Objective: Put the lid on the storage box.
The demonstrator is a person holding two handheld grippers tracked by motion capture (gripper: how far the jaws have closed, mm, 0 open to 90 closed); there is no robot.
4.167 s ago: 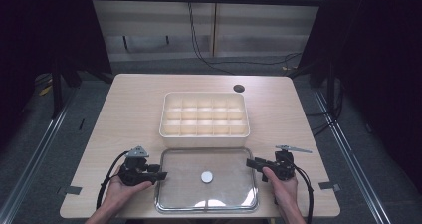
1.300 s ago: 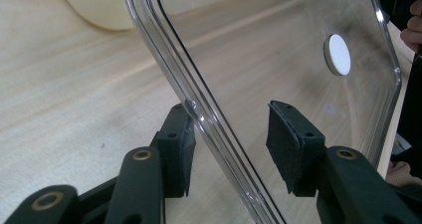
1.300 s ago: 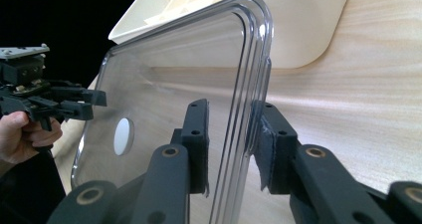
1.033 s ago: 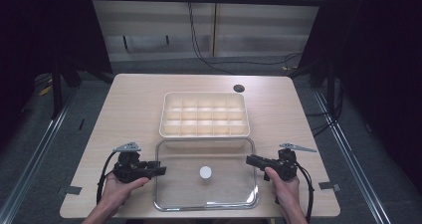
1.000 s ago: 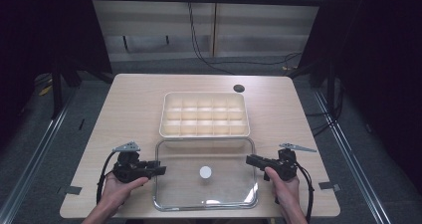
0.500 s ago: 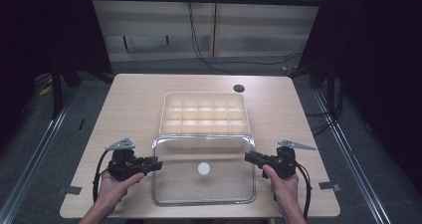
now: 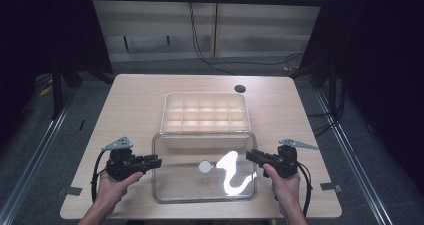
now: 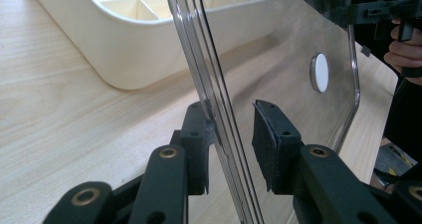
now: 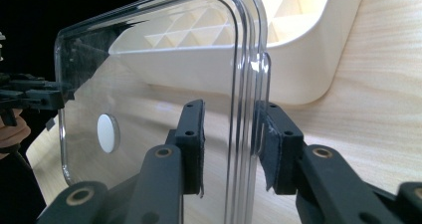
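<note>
High view: both grippers, left (image 7: 156, 161) and right (image 7: 250, 155), hold a clear lid (image 7: 204, 195) by its side edges, fingers narrowed around them, left just closing, above the surface (image 7: 135, 100) near a compartment tray (image 7: 205, 114).

Bright table, dark surroundings

We see white glare on the clear lid (image 7: 232, 174) near its white knob (image 7: 204, 166); the surroundings beyond the table (image 7: 135, 110) are dim.

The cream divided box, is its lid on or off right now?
Off. The cream box sits uncovered, its compartments showing, while the clear lid is carried between the left tongs and right tongs, overlapping its near edge.
</note>
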